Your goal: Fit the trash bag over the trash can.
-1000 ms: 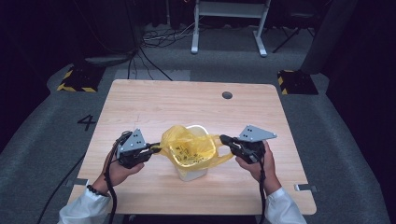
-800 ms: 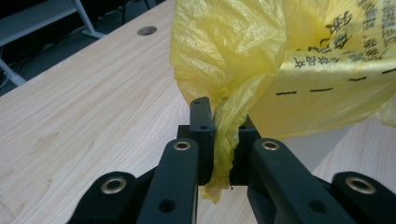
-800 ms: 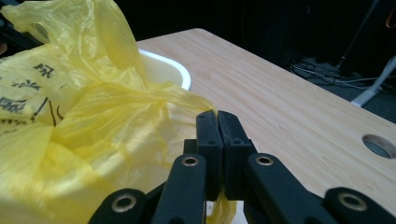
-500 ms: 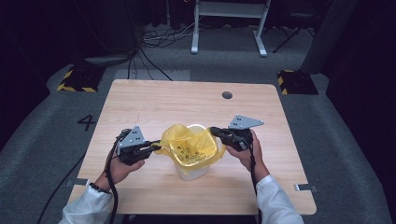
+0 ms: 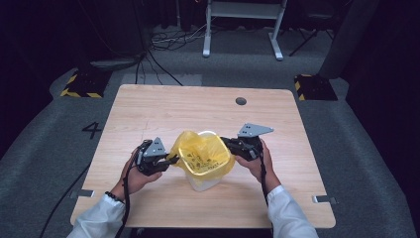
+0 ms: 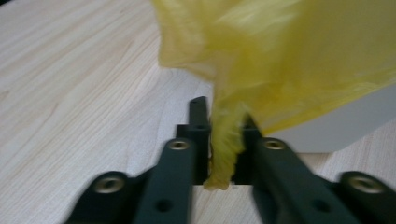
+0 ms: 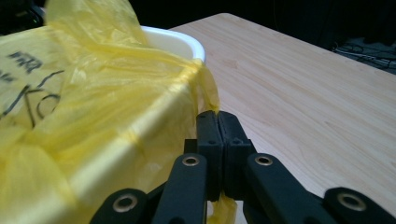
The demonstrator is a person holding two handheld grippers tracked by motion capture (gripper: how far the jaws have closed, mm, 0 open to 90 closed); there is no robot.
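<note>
A yellow plastic bag [image 5: 203, 153] with black print lines a white bin [image 5: 204, 184] near the table's front middle. My left gripper [image 5: 173, 159] is at the bag's left edge. In the left gripper view a bunched strand of the bag [image 6: 226, 140] hangs between the jaws of the left gripper [image 6: 224, 116], which have just been opening and stand slightly apart around it. My right gripper [image 5: 224, 141] is at the bag's right edge. In the right gripper view the right gripper [image 7: 218, 114] is shut on the bag [image 7: 93, 93] beside the bin rim [image 7: 177, 42].
The wooden table [image 5: 148, 109] has a small dark hole [image 5: 240, 101] at the back right. Dark floor, cables and a white frame [image 5: 242, 20] lie beyond the far edge. A person's forearms in white sleeves come in from the front edge.
My right gripper has moved left toward the bin, drawing the bag's right edge in and down. The left gripper has sunk a little and its jaws have parted.
</note>
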